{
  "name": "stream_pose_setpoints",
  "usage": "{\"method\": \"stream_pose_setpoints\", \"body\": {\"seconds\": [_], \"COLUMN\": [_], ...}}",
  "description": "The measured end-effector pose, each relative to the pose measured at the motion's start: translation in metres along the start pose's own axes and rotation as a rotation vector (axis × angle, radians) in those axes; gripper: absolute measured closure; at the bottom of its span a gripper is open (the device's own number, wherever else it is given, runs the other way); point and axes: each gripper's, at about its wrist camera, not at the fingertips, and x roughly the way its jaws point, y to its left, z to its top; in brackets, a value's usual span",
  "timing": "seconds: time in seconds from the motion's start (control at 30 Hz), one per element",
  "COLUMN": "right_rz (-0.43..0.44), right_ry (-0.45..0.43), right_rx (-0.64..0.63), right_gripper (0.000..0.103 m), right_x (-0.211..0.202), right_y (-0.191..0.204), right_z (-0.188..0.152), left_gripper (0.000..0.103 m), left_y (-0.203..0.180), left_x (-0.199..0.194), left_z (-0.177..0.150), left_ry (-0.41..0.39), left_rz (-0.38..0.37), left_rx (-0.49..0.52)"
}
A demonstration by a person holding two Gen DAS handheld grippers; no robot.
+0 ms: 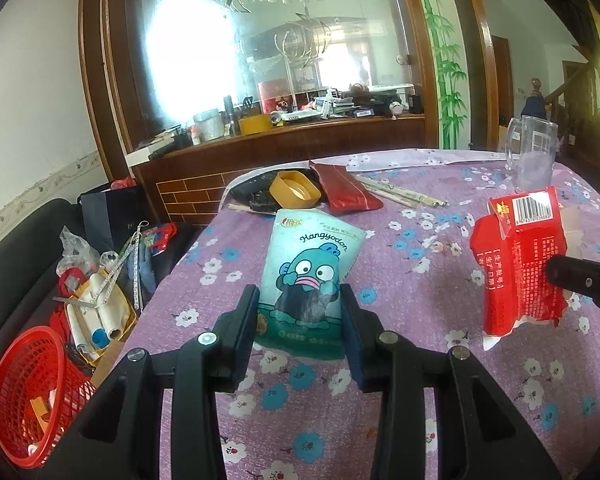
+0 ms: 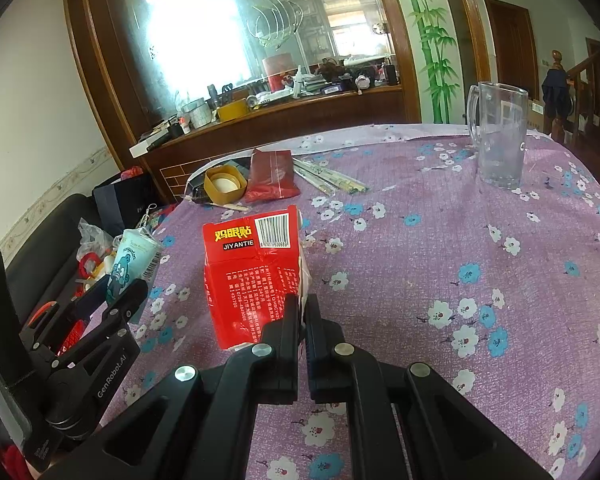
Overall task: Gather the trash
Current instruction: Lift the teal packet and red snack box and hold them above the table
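Above the tablecloth (image 1: 420, 280), left gripper (image 1: 300, 312) is clamping the teal pouch (image 1: 308, 272), right gripper (image 2: 303, 320) pinching the red packet (image 2: 252, 268); both need steady carrying toward the red basket (image 1: 28, 392) at 8 o'clock.

Both wrist views look low across the floral tablecloth (image 1: 420, 280) toward the mirror (image 2: 220, 40), side by side.

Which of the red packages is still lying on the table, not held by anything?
The dark red pouch beside the yellow lid; the red box is gripped by the right gripper.
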Motion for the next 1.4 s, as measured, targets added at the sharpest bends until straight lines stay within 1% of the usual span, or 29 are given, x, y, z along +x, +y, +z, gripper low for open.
{"method": "stream_pose_setpoints", "body": {"seconds": [0.3, 0.7, 1.4], "right_rz": [-0.002, -0.014, -0.024], "right_ry": [-0.004, -0.011, -0.015], "right_rx": [-0.001, -0.007, -0.023], "right_gripper": [0.099, 0.099, 0.099], "right_x": [-0.001, -0.002, 0.001], "right_y": [0.0, -0.001, 0.004], "right_z": [0.0, 0.001, -0.003], "left_gripper": [0.065, 0.065, 0.065], "left_y": [0.001, 0.002, 0.005], "left_x": [-0.005, -0.007, -0.012], "left_z": [0.001, 0.003, 0.006], "left_ry": [-0.025, -0.029, -0.062], "left_rz": [0.005, 0.013, 0.033], "left_rx": [-0.004, -0.008, -0.024]}}
